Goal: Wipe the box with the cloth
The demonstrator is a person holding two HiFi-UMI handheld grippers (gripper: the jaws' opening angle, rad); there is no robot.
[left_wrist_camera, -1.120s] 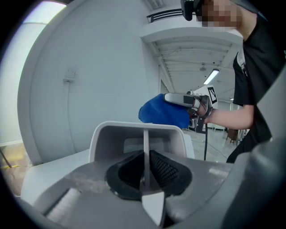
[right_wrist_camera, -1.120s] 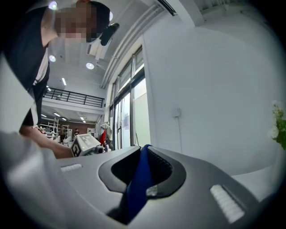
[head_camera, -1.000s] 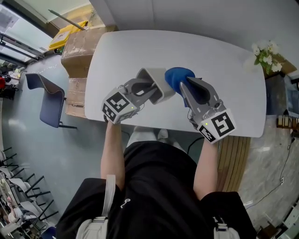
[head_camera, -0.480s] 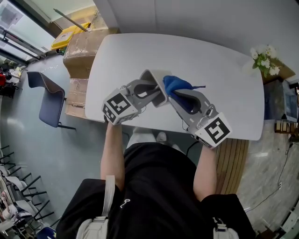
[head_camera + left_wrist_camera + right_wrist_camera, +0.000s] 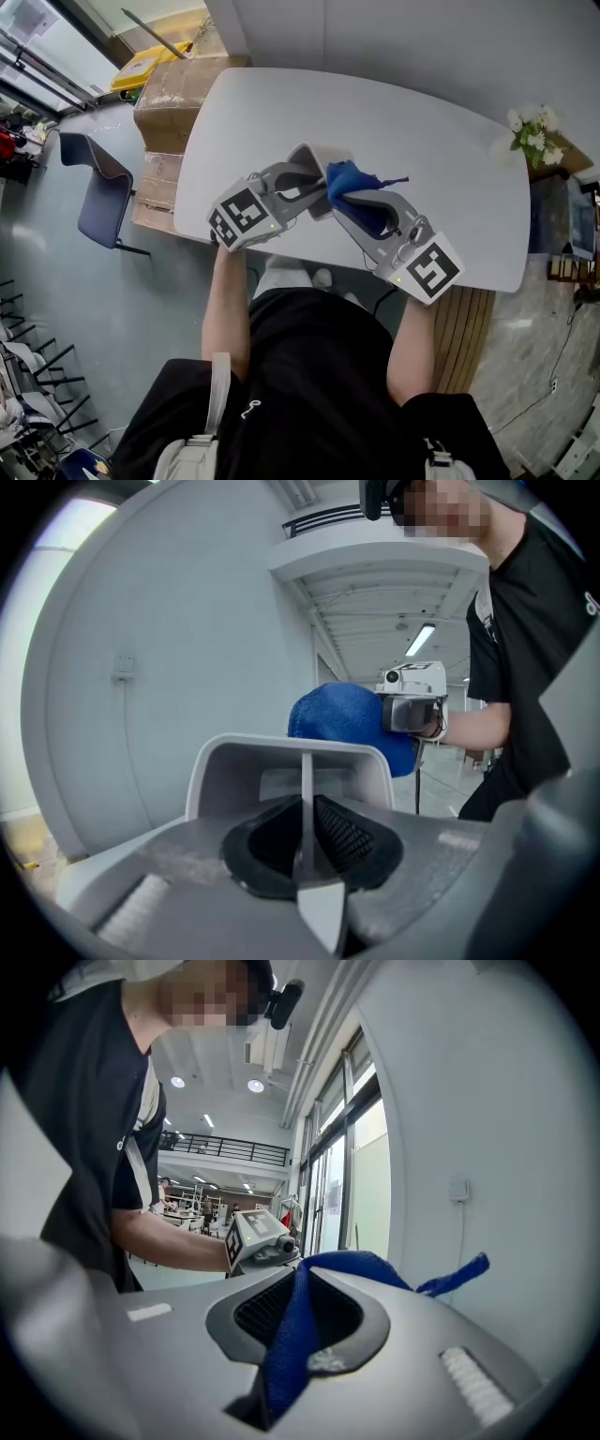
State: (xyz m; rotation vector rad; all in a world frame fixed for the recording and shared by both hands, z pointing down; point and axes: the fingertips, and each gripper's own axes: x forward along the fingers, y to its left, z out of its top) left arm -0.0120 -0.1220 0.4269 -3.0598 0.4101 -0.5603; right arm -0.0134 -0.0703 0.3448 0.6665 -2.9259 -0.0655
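The pale grey open box (image 5: 315, 169) is held tilted above the white table (image 5: 422, 131), its thin wall (image 5: 306, 789) pinched between the jaws of my left gripper (image 5: 302, 185). A blue cloth (image 5: 349, 182) is clamped in my right gripper (image 5: 349, 199) and presses against the box's right side. In the left gripper view the blue cloth (image 5: 345, 720) bulges behind the box's rim (image 5: 281, 752). In the right gripper view the cloth (image 5: 298, 1326) runs between the shut jaws, with a loose strip (image 5: 455, 1275) sticking out to the right.
Cardboard boxes (image 5: 169, 103) stand off the table's left end, with a dark blue chair (image 5: 98, 192) beside them. A small bunch of white flowers (image 5: 532, 127) sits at the table's far right corner.
The right gripper has swung the blue cloth left and nearer, from beside the box's far end onto its right side. The box stays held in the left gripper, tilted a little more.
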